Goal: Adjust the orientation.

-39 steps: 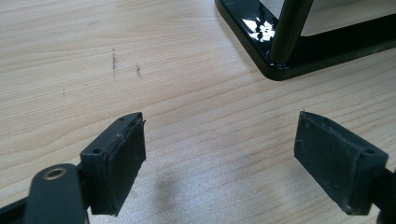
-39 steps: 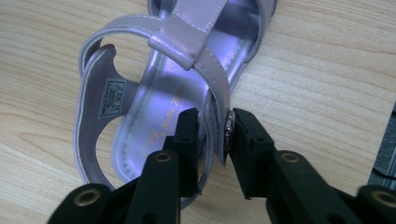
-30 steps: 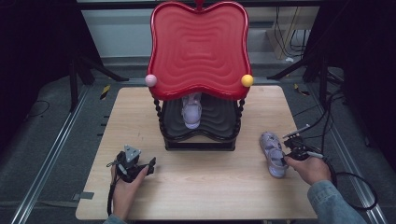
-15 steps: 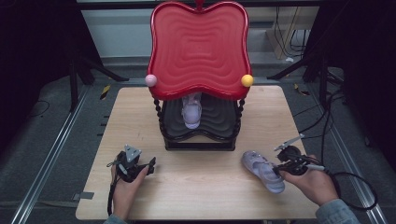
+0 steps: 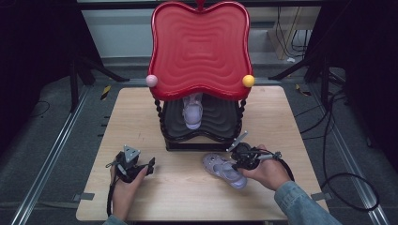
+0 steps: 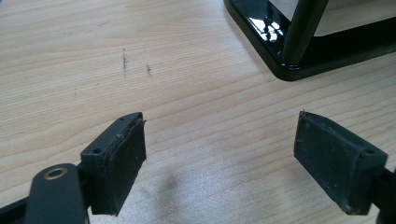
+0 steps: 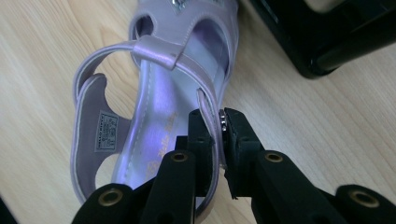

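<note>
Lilac sandal [image 5: 224,170] lies on the wooden table [image 5: 141,112], just in front of the black base of the shoe rack [image 5: 202,136], toe toward the rack's left front corner. In the right gripper view the right gripper [image 7: 220,135] has its jaws pinched tight on the sandal's side wall, near the heel, with the heel strap [image 7: 107,51] arching free above the insole. From the high view, the right hand [image 5: 267,171] sits just right of the shoe.

Second sandal [image 5: 193,111], same lilac colour, already stands on the rack's lower shelf, under the red wavy top tier [image 5: 201,47]. Space shows on the shelf to either side of it.

Left gripper [image 6: 219,154] rests on the table at front left, well apart from the shoe, jaws spread wide, nothing between them.

Step in hand, as judged: carrying the gripped sandal toward the rack to join its mate. Next move calls for a lift clear of the base lip, toe swung toward the rack's back, then entry beneath the red tier without clipping the twisted post [image 5: 240,123]. Grip is on a thin edge, so the shoe may swivel; keep it slow.
</note>
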Available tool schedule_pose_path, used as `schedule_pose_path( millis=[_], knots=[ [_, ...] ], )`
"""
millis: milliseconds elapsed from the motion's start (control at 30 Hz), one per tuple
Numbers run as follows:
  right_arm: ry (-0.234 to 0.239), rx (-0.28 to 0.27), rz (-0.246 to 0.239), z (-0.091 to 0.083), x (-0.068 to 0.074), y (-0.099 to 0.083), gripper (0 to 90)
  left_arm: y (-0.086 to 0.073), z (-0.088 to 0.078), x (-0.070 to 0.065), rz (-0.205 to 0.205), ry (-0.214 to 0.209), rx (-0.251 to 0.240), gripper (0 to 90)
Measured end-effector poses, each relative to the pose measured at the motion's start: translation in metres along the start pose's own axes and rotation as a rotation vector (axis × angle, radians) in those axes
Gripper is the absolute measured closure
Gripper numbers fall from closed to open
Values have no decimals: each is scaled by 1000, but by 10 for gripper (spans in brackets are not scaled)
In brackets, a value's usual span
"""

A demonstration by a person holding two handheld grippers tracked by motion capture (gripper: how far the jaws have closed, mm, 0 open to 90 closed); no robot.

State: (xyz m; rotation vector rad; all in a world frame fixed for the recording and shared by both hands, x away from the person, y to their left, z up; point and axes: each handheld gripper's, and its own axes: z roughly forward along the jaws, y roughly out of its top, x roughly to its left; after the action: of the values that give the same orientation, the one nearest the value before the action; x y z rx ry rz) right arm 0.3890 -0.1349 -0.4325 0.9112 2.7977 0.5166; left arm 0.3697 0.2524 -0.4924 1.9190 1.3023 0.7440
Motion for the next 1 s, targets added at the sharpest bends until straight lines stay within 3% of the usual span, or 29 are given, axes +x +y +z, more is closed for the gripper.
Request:
schedule_pose_path(
  millis=[233, 333, 400, 433, 533, 700, 833, 1000],
  knots=[
    [4, 39, -22, 9, -3, -10, 798, 0, 2, -3, 8, -3, 6, 160],
    [3, 51, -3, 12, -2, -12, 743, 0, 2, -3, 9, -3, 6, 160],
    [-5, 32, 36, 3, -2, -13, 661, 0, 2, -2, 7, -3, 9, 160],
    [-5, 32, 36, 3, -2, -13, 661, 0, 2, -2, 8, -2, 10, 160],
    [-20, -4, 50, -18, 4, -15, 597, 0, 2, -2, 7, -3, 11, 160],
    [-13, -29, 42, -36, 21, -16, 578, 0, 2, -3, 7, -3, 7, 160],
    [14, -29, 24, -37, 34, -15, 563, 0, 2, -4, 10, -5, 7, 160],
    [39, -5, 13, -23, 43, -12, 597, 0, 2, -4, 9, -6, 8, 160]
  ],
)
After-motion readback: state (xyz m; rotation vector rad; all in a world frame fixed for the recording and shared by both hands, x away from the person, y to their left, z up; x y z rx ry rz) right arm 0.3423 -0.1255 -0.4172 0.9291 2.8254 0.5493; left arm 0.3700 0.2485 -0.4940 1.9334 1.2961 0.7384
